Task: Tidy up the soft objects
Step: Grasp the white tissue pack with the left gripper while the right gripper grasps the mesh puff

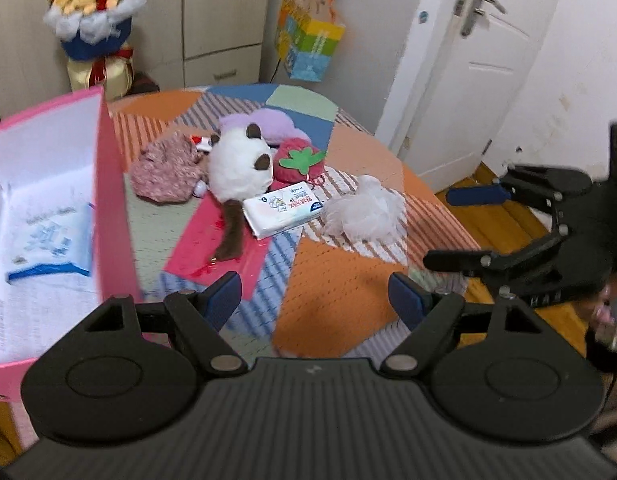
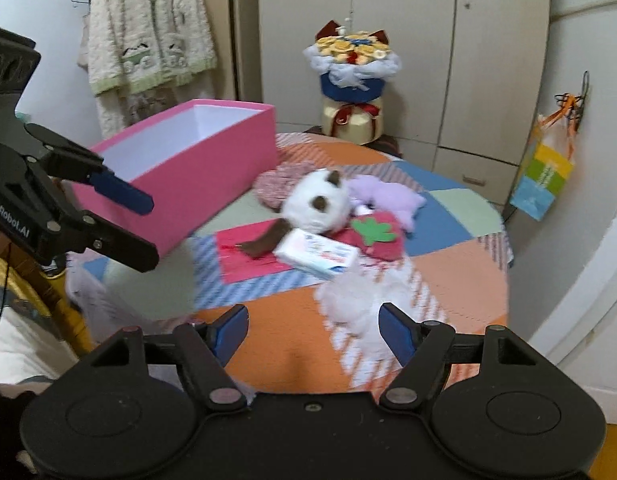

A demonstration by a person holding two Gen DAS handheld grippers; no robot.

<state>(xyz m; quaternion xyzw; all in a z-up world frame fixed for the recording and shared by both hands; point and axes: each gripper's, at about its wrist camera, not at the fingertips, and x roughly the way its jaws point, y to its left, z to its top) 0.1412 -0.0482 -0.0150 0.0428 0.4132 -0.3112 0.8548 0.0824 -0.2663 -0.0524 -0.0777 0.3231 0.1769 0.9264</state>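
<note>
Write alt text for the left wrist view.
Open left tool over a patchwork table; beyond it a panda plush, tissue pack and white puff. Pink box at left.

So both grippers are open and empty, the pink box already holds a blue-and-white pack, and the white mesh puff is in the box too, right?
Not quite: the white mesh puff is not in the pink box; it lies on the table, right of the tissue pack, as the left wrist view shows. The rest holds: left gripper and right gripper are open and empty, and the box holds a blue-and-white pack.
</note>
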